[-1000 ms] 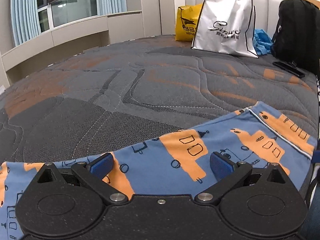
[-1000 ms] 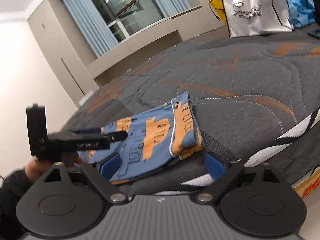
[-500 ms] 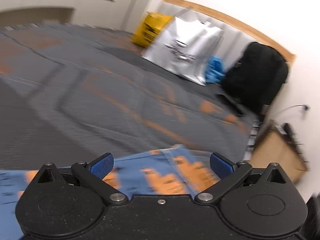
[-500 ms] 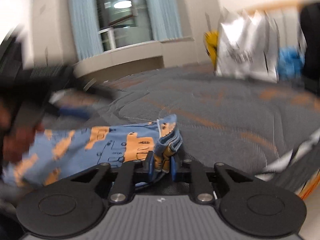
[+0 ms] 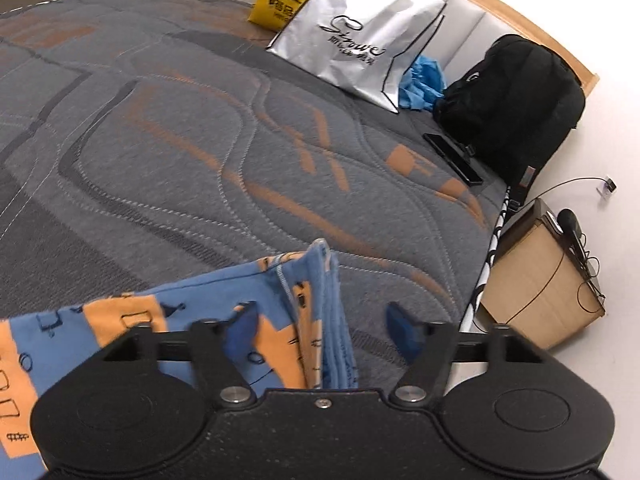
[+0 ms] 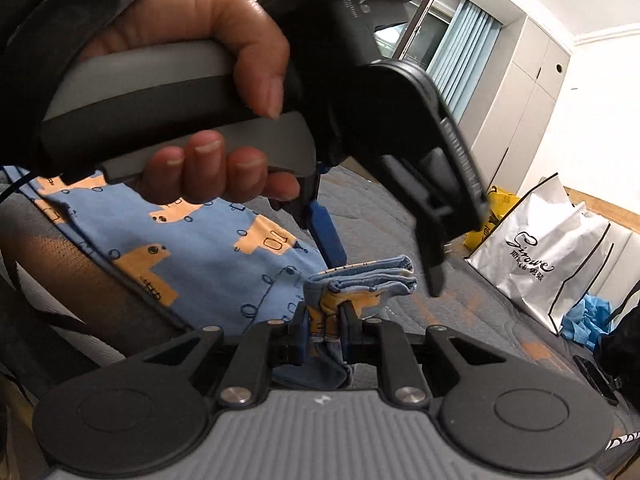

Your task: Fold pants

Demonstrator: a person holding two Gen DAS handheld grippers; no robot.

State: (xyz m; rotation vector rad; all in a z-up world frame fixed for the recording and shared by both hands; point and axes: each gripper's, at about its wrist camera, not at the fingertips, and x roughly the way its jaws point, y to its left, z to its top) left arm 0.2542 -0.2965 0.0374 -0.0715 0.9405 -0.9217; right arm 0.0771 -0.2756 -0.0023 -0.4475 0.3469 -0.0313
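Right hand-held gripper [image 6: 323, 330] clamped on pants [image 6: 200, 256] edge, left [image 5: 320, 326] closing, half-open, blue w/ orange print

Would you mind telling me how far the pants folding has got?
Done: the pants already lie at least partly folded on the bed. In hand: the right gripper is clamped on the layered end, while the left gripper has just been closing around the same end, not yet gripping. Left: carrying that end over.

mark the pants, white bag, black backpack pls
pants [image 5: 120, 320]: left wrist view, on the blue and orange printed cloth.
white bag [image 5: 360, 36]: left wrist view, on its front panel.
black backpack [image 5: 516, 104]: left wrist view, on its body.
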